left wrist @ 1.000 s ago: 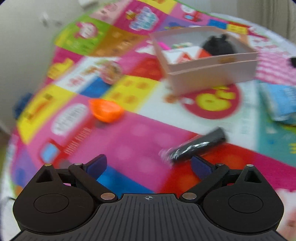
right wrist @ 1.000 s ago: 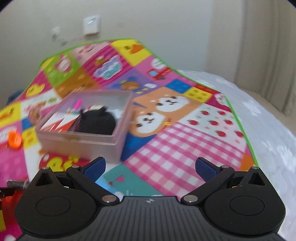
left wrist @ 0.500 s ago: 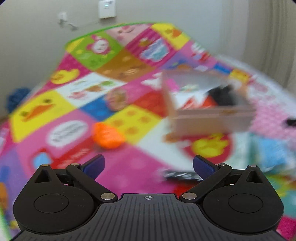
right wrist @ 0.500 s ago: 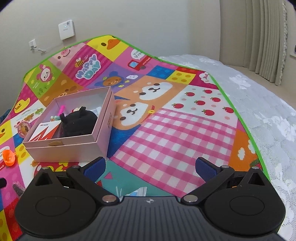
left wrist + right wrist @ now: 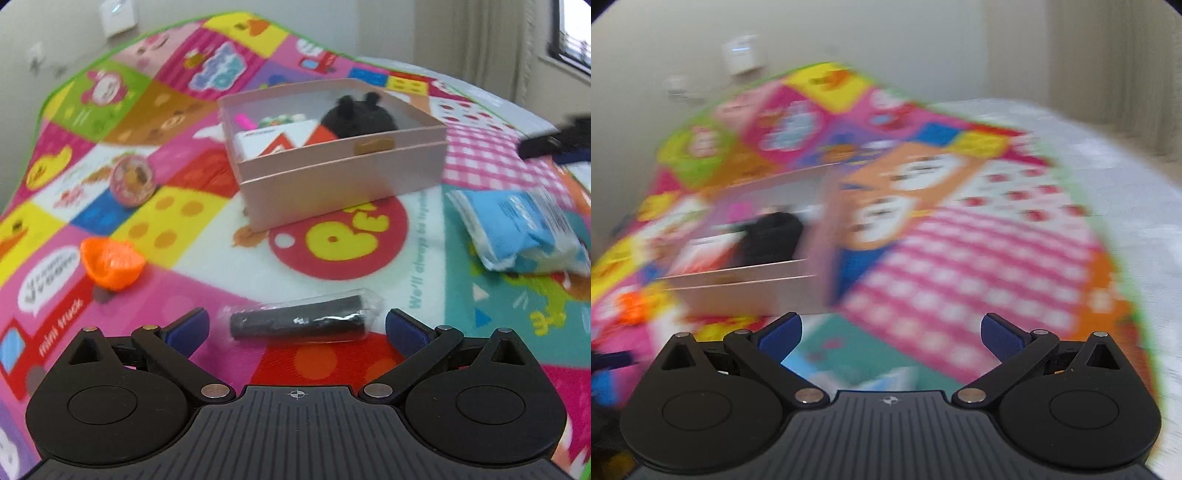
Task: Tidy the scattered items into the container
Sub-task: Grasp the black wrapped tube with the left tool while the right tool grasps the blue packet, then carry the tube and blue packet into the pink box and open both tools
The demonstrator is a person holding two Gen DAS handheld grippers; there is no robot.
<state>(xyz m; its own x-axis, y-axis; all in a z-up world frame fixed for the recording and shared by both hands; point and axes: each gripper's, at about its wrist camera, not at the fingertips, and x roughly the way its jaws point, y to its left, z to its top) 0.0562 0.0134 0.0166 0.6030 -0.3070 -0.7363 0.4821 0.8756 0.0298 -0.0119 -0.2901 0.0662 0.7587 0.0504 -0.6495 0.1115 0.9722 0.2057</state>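
A pink box [image 5: 332, 173] stands on the colourful play mat and holds a black plush [image 5: 358, 118], a red and white carton and small bits. My left gripper [image 5: 295, 326] is open, and a black stick in clear wrap [image 5: 299, 321] lies on the mat between its fingertips, untouched. An orange cup-like toy [image 5: 110, 262] lies to the left, a round pink disc [image 5: 133, 181] further back, and a blue and white packet [image 5: 517, 232] to the right. My right gripper [image 5: 891, 332] is open and empty, its view blurred, with the pink box [image 5: 746, 280] ahead on the left.
The play mat [image 5: 177, 221] covers a white patterned bedspread [image 5: 1126, 177]. A wall with a switch plate [image 5: 118, 14] rises behind, and curtains hang at the right. The other gripper [image 5: 557, 142] shows dark at the right edge of the left wrist view.
My left gripper has lowered toward the mat, so the wrapped black stick now sits between its open fingers. The right gripper is swinging and its view has blurred.
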